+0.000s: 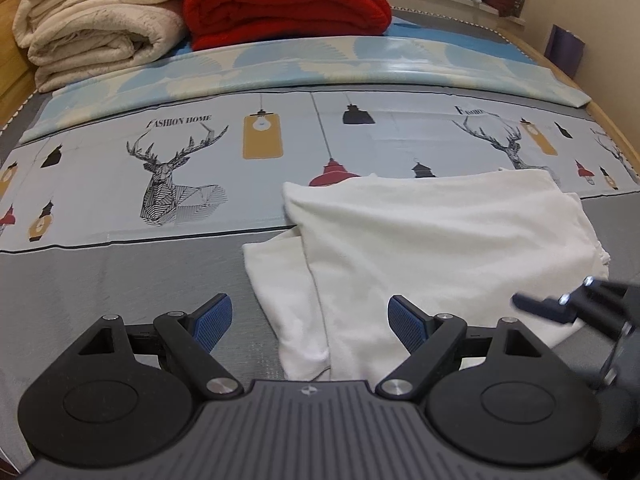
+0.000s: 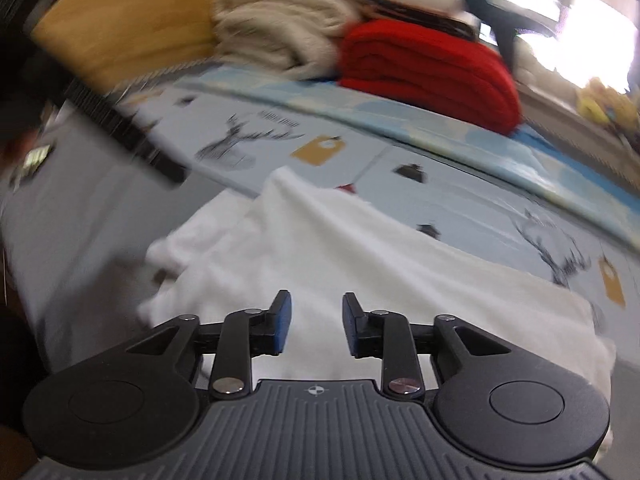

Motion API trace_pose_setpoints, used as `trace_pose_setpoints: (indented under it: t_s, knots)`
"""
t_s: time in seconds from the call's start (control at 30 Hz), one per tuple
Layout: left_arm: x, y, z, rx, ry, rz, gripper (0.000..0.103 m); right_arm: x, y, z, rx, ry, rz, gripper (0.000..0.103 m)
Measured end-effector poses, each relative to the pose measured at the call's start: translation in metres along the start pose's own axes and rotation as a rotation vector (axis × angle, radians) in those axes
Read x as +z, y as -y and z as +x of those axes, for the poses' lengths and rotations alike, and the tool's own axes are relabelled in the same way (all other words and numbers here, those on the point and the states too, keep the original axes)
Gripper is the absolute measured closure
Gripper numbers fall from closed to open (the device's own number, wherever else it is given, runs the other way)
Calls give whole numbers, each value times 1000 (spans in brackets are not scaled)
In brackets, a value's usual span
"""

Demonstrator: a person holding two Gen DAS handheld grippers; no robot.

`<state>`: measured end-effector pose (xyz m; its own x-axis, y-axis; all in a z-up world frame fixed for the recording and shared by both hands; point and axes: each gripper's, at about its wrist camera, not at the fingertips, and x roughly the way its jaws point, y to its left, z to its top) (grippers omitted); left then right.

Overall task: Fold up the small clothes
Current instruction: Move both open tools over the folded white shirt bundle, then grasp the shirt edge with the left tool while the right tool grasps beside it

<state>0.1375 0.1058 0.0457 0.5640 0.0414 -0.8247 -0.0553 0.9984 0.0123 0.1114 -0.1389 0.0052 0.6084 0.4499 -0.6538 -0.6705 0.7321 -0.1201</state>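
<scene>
White garment partly folded on printed bed sheet; left gripper jaws wide over near edge, right gripper jaws narrow, gripping nothing.

One white garment, one red blanket, two claws.

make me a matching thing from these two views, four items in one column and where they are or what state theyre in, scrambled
Items:
1. red blanket
2. cream blanket
3. white garment
4. left claw

Descriptions:
A. lying partly folded on the bed, near both claws
B. jaws wide apart, nothing between the pads
C. folded at the far end of the bed, right of its neighbour in the left wrist view
D. folded stack at the far left in the left wrist view

Pairs: 1-C, 2-D, 3-A, 4-B
</scene>
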Motion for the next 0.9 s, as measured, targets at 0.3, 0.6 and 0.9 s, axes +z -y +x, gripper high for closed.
trace_pose_setpoints:
  t_s: [0.3,0.6,0.9]
  knots:
    - [1,-22,3,41,-22,-36,14,-15,-70,29,99,-16,-336,51]
    - [3,-34,8,58,-41,-68,14,-37,-120,56,130,-52,-614,48]
    - [15,-40,22,41,-82,-155,14,-29,-124,72,118,-15,-618,64]
